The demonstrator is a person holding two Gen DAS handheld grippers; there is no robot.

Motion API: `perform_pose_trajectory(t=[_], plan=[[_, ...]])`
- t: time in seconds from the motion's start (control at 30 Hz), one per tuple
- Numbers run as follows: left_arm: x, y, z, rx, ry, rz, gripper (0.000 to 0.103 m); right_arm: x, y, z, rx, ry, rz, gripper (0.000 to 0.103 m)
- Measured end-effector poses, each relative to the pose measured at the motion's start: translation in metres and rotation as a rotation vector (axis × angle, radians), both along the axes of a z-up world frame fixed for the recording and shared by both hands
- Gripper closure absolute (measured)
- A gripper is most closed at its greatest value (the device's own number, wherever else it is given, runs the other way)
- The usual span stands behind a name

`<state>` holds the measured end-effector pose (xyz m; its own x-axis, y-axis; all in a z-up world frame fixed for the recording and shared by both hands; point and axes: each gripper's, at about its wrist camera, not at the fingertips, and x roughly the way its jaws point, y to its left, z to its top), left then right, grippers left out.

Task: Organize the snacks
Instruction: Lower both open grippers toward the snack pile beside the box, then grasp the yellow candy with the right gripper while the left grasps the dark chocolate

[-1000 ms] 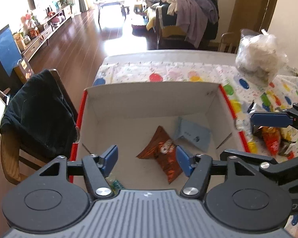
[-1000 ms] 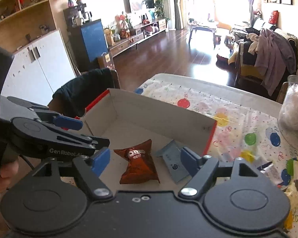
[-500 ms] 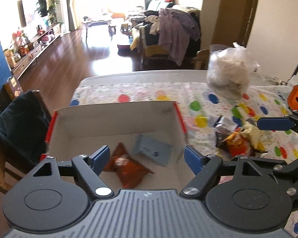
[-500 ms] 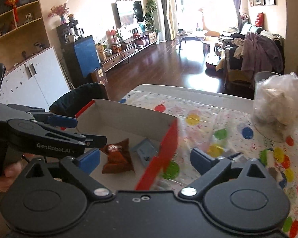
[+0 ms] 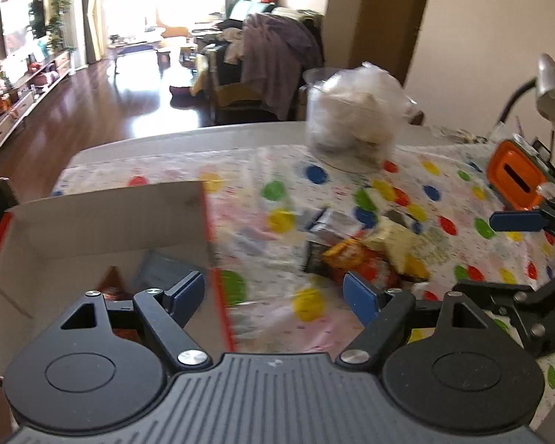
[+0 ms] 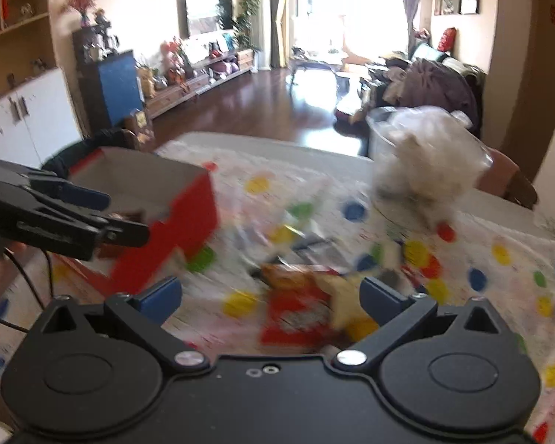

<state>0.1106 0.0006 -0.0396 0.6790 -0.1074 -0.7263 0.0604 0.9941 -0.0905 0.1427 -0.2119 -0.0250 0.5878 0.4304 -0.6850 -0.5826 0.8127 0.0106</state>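
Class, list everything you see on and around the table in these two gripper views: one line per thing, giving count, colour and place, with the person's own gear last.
cardboard box: one, red outside, pale inside, on the table's left
brown snack packet: one, inside the box
grey-blue packet: one, inside the box beside the brown one
snack pile: several packets, orange, red, yellow, silver, on the tablecloth right of the box
tablecloth: one, white with coloured dots
clear plastic bag: one, whitish contents, far table edge
orange device: one, far right
desk lamp: one, silver, far right
left gripper: open, empty
right gripper: open, empty, jaws just widened
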Motion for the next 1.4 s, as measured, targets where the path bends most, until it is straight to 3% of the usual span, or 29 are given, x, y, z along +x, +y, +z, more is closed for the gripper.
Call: perform_pose_trajectory(t=[0.43,0.77,1.0,1.4], plan=[[0.008,-0.104,-0.04,0.046,0.025,-0.169,0.021,0.043,-0.08,-0.046,-0.037,0.096,-0.06,0.0],[0.03,-0.163,-0.074,0.062,0.08,-0.244,0.021,0.09,-0.098,-0.095,-0.032,0.245,-0.087,0.006],[0.048,-0.172,-0.093,0.052,0.131,-0.208,0.022,0.11,-0.084,-0.115,-0.011,0.314,-0.063,0.021],[0.075,-0.18,-0.113,0.068,0.199,-0.191,0.05,0.124,-0.065,-0.134,-0.031,0.332,-0.003,0.049]])
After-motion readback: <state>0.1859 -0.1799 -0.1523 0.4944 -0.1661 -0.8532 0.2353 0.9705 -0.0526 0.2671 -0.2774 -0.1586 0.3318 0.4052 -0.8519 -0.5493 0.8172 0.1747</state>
